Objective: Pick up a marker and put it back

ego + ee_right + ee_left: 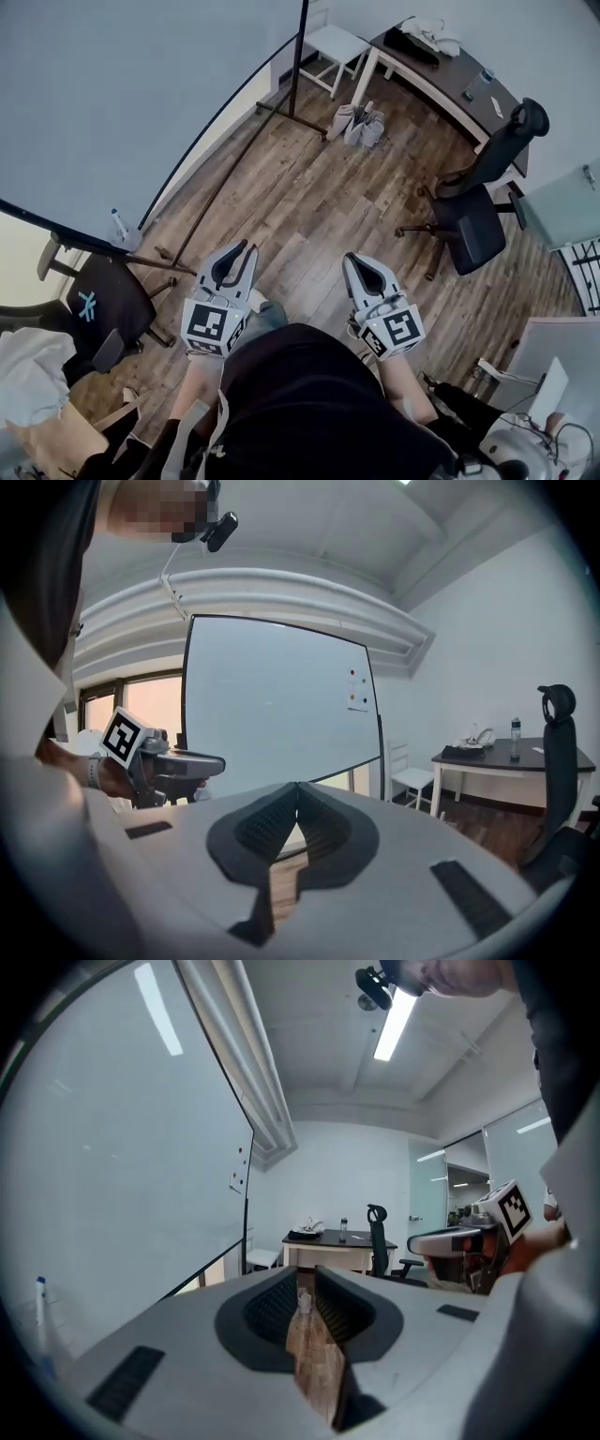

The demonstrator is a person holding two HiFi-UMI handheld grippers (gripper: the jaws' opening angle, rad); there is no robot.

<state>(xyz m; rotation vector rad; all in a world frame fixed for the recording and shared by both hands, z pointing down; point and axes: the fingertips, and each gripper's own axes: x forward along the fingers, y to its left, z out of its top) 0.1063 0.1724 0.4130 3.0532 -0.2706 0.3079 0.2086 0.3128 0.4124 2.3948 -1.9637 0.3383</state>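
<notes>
The left gripper (246, 253) holds its jaws slightly parted, a narrow gap with only wooden floor (319, 216) showing through it, nothing grasped. The right gripper (352, 262) has its jaws clenched, tips meeting, nothing between them. Ahead and off to the left of the left jaws, well apart from them, the marker (119, 228) stands upright on the ledge of the whiteboard (112, 94). Ahead and to the right of the right jaws is a black office chair (478, 202). Farthest beyond both jaws stands a dark-topped desk (450, 80), a white chair (336, 45) beside it.
</notes>
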